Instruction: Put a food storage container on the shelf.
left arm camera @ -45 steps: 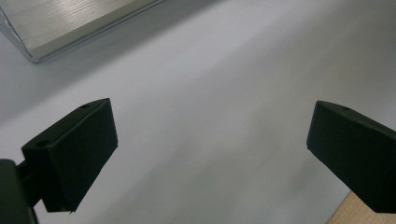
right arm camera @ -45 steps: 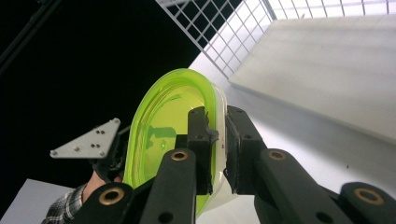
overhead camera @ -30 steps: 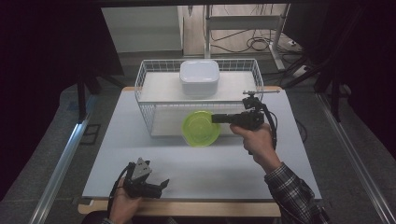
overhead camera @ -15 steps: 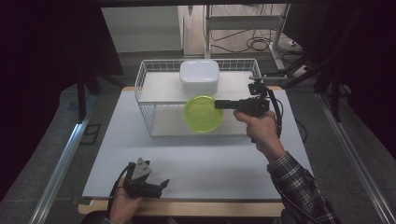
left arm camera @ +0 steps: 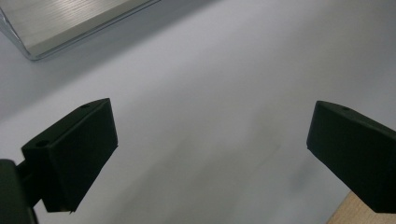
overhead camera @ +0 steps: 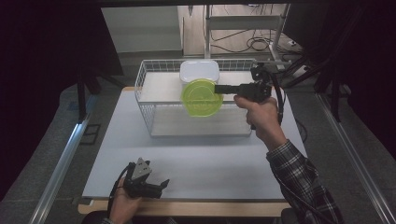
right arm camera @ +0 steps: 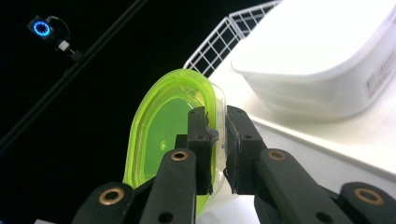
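The matte black left claw (overhead camera: 161,184) carries a grey three-cornered plate and a black cable. The black right claw (right arm camera: 217,133) has brass-coloured pivot rivets. The person's right arm wears a dark plaid sleeve (overhead camera: 303,184).

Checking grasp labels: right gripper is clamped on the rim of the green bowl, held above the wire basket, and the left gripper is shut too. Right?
Not quite. The left gripper is open, its jaws wide apart over bare table, as the left gripper view shows. The right gripper does clamp the green bowl over the wire basket.

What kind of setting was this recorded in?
Probably a lab or test bench: a table ringed by dark curtains, a metal rack with loose cables behind, and a wire basket set out for practice.
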The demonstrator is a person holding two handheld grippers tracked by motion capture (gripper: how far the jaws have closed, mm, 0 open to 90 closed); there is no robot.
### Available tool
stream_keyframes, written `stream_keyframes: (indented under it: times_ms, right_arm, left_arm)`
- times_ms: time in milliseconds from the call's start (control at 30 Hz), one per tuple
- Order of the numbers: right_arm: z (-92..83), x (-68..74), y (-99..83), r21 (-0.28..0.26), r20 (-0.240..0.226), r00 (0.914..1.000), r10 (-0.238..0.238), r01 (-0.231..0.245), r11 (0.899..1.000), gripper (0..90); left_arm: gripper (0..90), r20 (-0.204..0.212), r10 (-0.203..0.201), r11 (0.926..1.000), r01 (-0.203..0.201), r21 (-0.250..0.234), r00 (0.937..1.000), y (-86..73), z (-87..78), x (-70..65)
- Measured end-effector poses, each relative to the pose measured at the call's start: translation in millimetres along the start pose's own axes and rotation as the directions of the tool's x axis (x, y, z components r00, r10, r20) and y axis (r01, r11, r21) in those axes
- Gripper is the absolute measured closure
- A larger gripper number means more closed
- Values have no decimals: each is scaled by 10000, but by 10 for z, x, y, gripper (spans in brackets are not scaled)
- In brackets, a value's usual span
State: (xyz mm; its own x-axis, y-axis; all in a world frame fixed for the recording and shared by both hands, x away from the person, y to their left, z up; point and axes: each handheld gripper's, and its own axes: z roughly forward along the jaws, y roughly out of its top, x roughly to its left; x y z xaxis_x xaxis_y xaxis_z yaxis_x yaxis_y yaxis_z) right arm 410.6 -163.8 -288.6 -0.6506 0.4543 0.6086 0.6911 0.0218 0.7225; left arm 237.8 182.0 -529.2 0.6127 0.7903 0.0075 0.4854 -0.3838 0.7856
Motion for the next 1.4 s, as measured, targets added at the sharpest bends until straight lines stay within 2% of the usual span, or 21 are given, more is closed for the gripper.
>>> stream_keyframes:
  times_ms: [367, 633, 733, 967, 1067, 1333, 1400]
  right_arm:
    - [72, 109, 343, -473, 402, 9992, 80, -61, 9989, 816]
    - [149, 92, 550, -1008, 899, 9954, 330, -238, 9946, 816]
    - [184, 69, 616, -1224, 1096, 9924, 558, -422, 9916, 816]
    - [277, -14, 739, -1820, 1733, 9768, 1262, -942, 9788, 815]
    - [326, -45, 774, -1940, 2029, 9684, 1454, -1058, 9753, 815]
    - [461, -124, 821, -2179, 2457, 9504, 1906, -1374, 9663, 814]
    - [489, -135, 820, -2141, 2627, 9457, 1915, -1364, 9673, 812]
  left_arm:
    - [13, 55, -12, 10000, 12, 26, 10000, -1, 1, -1]
    - [13, 86, -10, 10000, 10, 0, 10000, 0, 0, -1]
    - [13, 49, -97, 9999, 98, -65, 9999, -1, -3, 1]
    - [13, 90, -145, 9999, 145, -90, 9999, -2, -4, 10]
    - [13, 109, -127, 9999, 128, -85, 9999, -2, -4, 7]
    - [13, 160, -84, 9999, 85, -73, 9998, 0, -4, 4]
    - [13, 165, -84, 9999, 85, -71, 9998, -1, -3, 4]
